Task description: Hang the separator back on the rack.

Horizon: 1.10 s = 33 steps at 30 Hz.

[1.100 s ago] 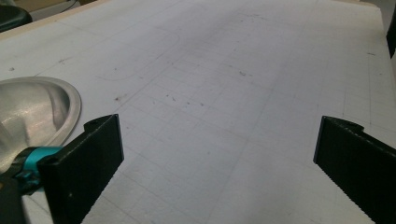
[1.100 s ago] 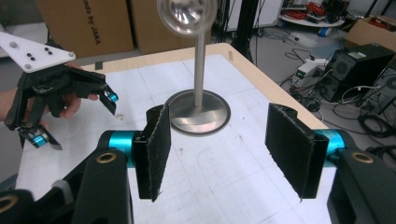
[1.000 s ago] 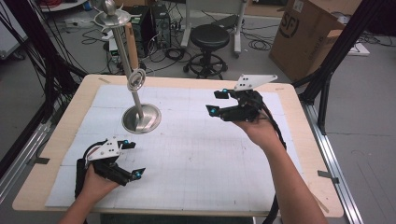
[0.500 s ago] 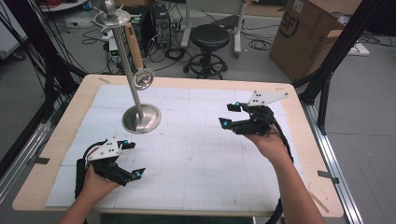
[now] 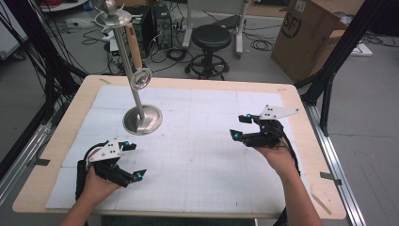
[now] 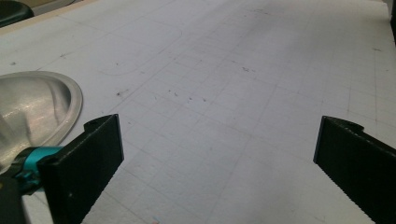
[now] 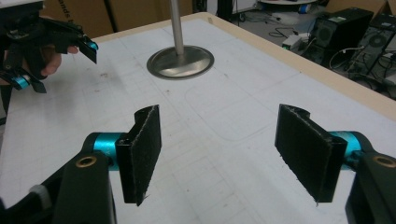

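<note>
Two claws over tabletop. Right claw (image 5: 241, 126) near right edge, jaws spread with nothing between, just been opening wider; pads (image 7: 142, 154) face white gridded mat (image 5: 207, 155). Left claw (image 5: 134, 161) near front-left corner, released, jaws wide, empty. One metal stand (image 5: 142, 119): round base on mat toward back-left corner, one tilted pole rising from it, one ring part-way up pole. Base lies just left of left claw in left gripper view. One mat covers most of tabletop (image 5: 301, 94).

In my left gripper view the stand base (image 6: 32, 109) is cut off at the left edge. In my right gripper view its pole (image 7: 176, 23) runs out the top; can't see what hangs up there.
</note>
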Each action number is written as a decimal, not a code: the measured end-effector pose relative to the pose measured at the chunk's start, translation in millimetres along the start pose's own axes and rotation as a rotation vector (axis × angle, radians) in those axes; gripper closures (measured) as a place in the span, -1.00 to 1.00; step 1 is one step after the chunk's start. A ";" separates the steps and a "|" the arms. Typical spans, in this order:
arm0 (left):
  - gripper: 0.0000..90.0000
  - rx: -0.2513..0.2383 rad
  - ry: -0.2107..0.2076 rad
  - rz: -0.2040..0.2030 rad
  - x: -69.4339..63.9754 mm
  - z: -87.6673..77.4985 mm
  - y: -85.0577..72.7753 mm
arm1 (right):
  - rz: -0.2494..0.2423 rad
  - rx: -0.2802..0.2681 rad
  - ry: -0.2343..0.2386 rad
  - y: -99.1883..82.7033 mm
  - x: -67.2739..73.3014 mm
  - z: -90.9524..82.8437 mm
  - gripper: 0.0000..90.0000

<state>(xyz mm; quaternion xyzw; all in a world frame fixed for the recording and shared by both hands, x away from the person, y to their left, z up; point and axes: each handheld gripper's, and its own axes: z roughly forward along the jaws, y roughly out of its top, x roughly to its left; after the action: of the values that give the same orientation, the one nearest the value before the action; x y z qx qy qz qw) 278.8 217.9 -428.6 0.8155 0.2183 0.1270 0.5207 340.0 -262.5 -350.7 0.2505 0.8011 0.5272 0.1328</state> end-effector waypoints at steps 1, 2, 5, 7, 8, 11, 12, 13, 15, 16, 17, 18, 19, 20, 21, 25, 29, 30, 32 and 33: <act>-0.95 -0.001 -0.001 0.000 0.1 0.0 0.0 | 0.004 0.002 0.000 -3.4 0.1 -0.1 -0.32; -0.95 -0.001 -0.001 0.001 0.0 -0.1 0.0 | 0.007 0.004 -0.001 -6.7 0.3 0.0 -0.32; -0.95 -0.003 0.002 0.003 0.0 -0.5 0.2 | 0.008 0.004 0.001 -16.9 1.3 0.5 -0.35; -0.95 -0.005 0.004 0.001 -0.3 -0.7 0.2 | 0.011 0.005 -0.001 -23.8 1.0 0.8 -0.35; -0.95 -0.006 0.003 0.003 -0.3 -0.8 0.3 | 0.019 0.006 0.002 -27.1 0.5 0.6 -0.36; -0.95 -0.006 0.005 0.005 -0.1 -0.5 0.2 | 0.033 0.025 0.000 -33.2 -2.3 1.5 -0.43; -0.95 -0.011 0.007 0.008 0.0 -0.5 0.2 | 0.035 0.030 0.001 -33.9 -2.8 1.6 -0.44; -0.95 -0.014 0.008 0.011 -0.1 -0.6 0.3 | 0.038 0.029 0.002 -34.1 -2.7 1.4 -0.46; -0.95 -0.016 0.006 0.015 0.1 -1.0 0.4 | 0.038 0.027 0.008 -34.0 -2.3 1.4 -0.48; -0.95 -0.018 0.007 0.014 -0.1 -1.1 0.4 | 0.041 0.026 0.010 -33.9 -1.6 2.0 -0.49; -0.95 -0.021 0.006 0.012 -0.1 -1.2 0.4 | 0.038 0.027 0.010 -33.9 -1.4 2.4 -0.51; -0.95 -0.024 0.005 0.015 0.4 -1.4 0.5 | 0.044 0.032 0.016 -34.0 -0.6 2.8 -0.52; -0.95 -0.027 0.008 0.013 0.4 -1.7 0.6 | 0.045 0.036 0.021 -34.1 -0.2 3.5 -0.54; -0.95 -0.028 0.010 0.012 0.6 -2.2 0.7 | 0.044 0.041 0.023 -34.4 0.2 4.0 -0.55; -0.95 -0.032 0.010 0.010 0.8 -2.4 0.8 | 0.042 0.047 0.027 -34.6 0.5 4.5 -0.56; -0.95 -0.038 0.016 0.004 0.7 -4.4 1.0 | 0.045 0.053 0.029 -35.0 1.7 4.3 -0.59; -0.95 -0.041 0.026 0.006 2.0 -8.0 0.2 | 0.052 0.031 0.030 -34.6 -0.5 2.3 -0.59; -0.95 -0.046 0.027 -0.001 2.5 -8.6 -0.1 | 0.061 0.028 0.032 -34.9 -1.3 1.9 -0.59; -0.95 -0.047 0.031 -0.007 4.1 -9.4 -0.4 | 0.065 0.031 0.023 -35.8 -3.3 1.7 -0.59; -0.95 -0.050 0.028 -0.011 4.6 -9.6 -0.3 | 0.059 0.031 0.018 -36.3 -4.5 2.1 -0.59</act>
<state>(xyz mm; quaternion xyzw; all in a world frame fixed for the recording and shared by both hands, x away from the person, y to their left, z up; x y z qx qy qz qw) 278.6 227.9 -424.9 0.7992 0.2271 0.1410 0.5384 335.3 -274.8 -384.9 0.2713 0.8024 0.5207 0.1065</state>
